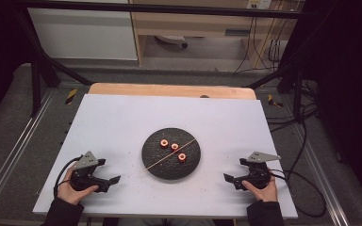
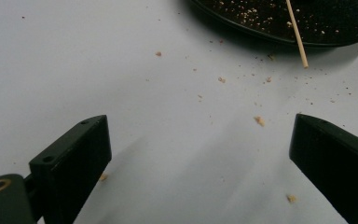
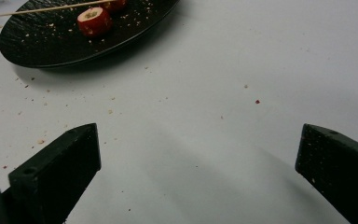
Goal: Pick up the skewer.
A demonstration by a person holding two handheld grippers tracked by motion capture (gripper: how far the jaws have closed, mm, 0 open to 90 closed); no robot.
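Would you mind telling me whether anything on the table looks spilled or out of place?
Crumbs lie scattered on the white table beside the black plate, and the skewer pokes out over the plate's rim.

1. The bench [image 1: 122, 117] has a pale, white-grey top, with a strip of bare wood [image 1: 169, 89] showing along its far edge.
2. A round black plate [image 1: 151, 160] sits directly on the bench, about midway between the left and right edges and nearer the near edge.
3. Small crumbs [image 2: 259, 120] lie scattered on the bench around the plate's near side.
4. Both hand-held grippers rest on the bench near the near corners.
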